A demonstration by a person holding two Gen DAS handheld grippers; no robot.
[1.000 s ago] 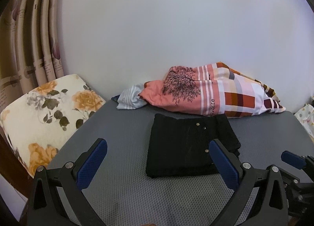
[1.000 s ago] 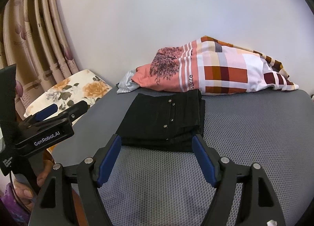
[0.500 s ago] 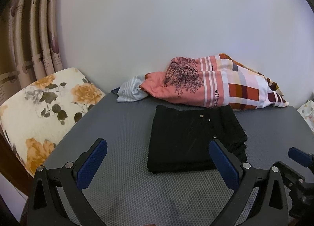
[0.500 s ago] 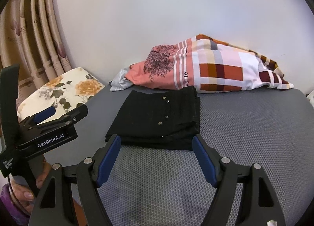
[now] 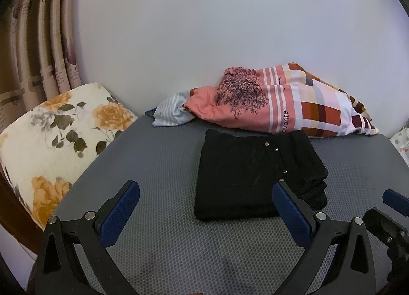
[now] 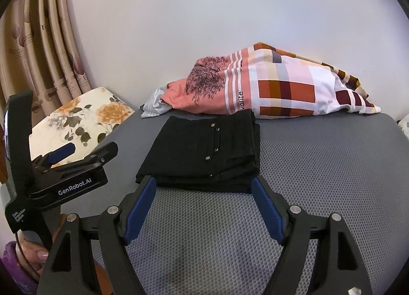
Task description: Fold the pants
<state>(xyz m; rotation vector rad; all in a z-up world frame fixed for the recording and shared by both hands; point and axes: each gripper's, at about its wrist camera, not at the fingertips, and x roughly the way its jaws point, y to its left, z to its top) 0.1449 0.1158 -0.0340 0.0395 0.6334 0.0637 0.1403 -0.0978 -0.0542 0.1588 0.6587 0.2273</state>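
Observation:
Black pants (image 5: pixel 245 174) (image 6: pixel 204 151) lie folded into a compact stack on the grey mesh mat (image 5: pixel 163 156) (image 6: pixel 319 167), small metal rivets showing on top. My left gripper (image 5: pixel 204 192) hovers just short of the stack's near edge, open, nothing between its blue pads. My right gripper (image 6: pixel 203 187) also stands open and empty, its fingertips level with the stack's near edge and apart from the cloth. In the right wrist view the left gripper (image 6: pixel 84 154) shows at the left, held by a hand (image 6: pixel 30 251).
A pink and plaid patterned bundle of cloth (image 5: pixel 286 105) (image 6: pixel 268 87) lies against the white wall behind the pants. A floral cushion (image 5: pixel 58 139) (image 6: pixel 79 121) borders the mat's left side, with curtains (image 5: pixel 38 39) behind it.
Both views have shifted slightly; the left gripper has sunk a little, and the folded pants sit a bit more to the left in the right wrist view. Both grippers stay open.

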